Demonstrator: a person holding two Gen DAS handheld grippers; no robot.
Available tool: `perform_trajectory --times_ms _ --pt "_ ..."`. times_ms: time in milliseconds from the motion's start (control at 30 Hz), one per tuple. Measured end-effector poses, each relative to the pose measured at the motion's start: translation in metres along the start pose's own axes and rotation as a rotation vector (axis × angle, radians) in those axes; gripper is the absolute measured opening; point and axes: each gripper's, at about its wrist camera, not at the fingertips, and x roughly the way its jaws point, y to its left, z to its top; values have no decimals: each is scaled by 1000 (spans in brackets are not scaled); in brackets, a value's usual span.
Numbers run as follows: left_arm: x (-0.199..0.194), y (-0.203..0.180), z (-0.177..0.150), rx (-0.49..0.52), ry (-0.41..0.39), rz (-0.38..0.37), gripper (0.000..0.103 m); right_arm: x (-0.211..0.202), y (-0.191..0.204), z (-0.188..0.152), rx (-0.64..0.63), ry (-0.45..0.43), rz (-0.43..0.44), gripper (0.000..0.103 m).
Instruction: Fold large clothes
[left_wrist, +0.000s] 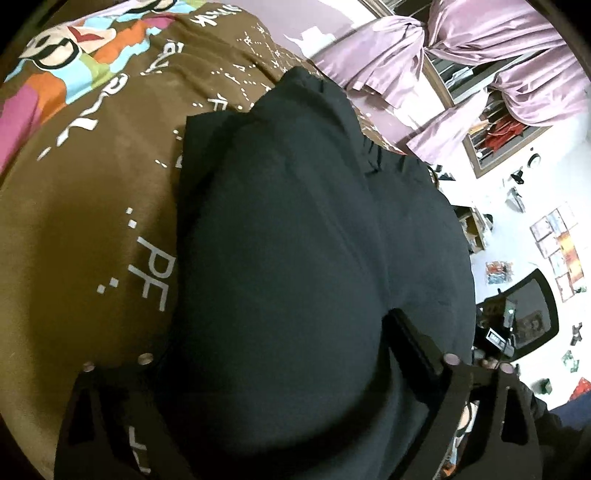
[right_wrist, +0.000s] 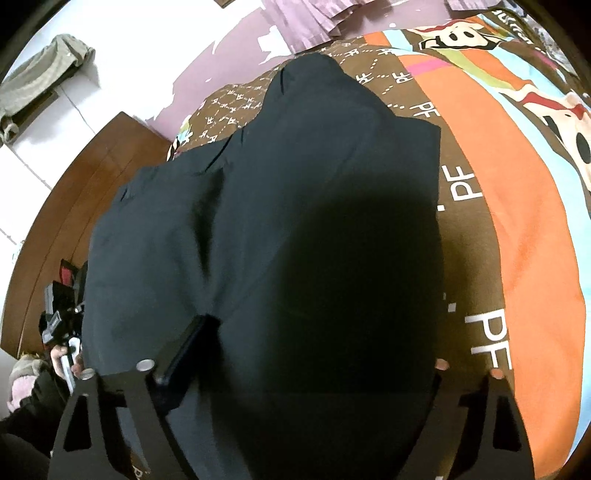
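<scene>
A large dark navy garment, seemingly trousers (left_wrist: 288, 229), lies partly folded on a brown patterned bedspread (left_wrist: 85, 192); its gathered waistband points away from me. In the left wrist view my left gripper (left_wrist: 295, 354) stands wide over the near end of the cloth; its right finger (left_wrist: 413, 343) rests on the fabric and the left one is covered by it. In the right wrist view the same garment (right_wrist: 280, 206) fills the middle. My right gripper (right_wrist: 295, 350) is also spread wide, its left finger (right_wrist: 184, 347) lying on the cloth and the right one hidden under the fabric.
The bedspread (right_wrist: 517, 221) has orange, blue and pink cartoon patches. Purple curtains (left_wrist: 461, 48) hang beyond the bed. A wooden bed frame edge (right_wrist: 85, 192) is at the left. A black chair (left_wrist: 524, 317) and scattered items lie on the white floor (left_wrist: 535, 229).
</scene>
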Motion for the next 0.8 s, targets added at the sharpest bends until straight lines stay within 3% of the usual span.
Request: perform_trajectory --times_ms 167,300,367,467,667,800 --pt "-2 -8 -8 24 -50 24 70 -6 4 0 23 -26 14 57" --pt "-12 -21 -16 63 -123 8 42 -15 16 0 -22 -70 6 34" --pt "-20 -32 -20 107 -158 11 36 -21 26 3 -58 -94 -5 27" --pt "-21 -50 -23 159 -189 25 30 -32 39 10 -89 -144 12 23" --pt "-33 -82 -16 210 -257 -37 25 -54 70 26 -205 -227 32 20" --pt "-31 -112 -13 265 -277 -8 25 -77 78 33 -292 -290 20 20"
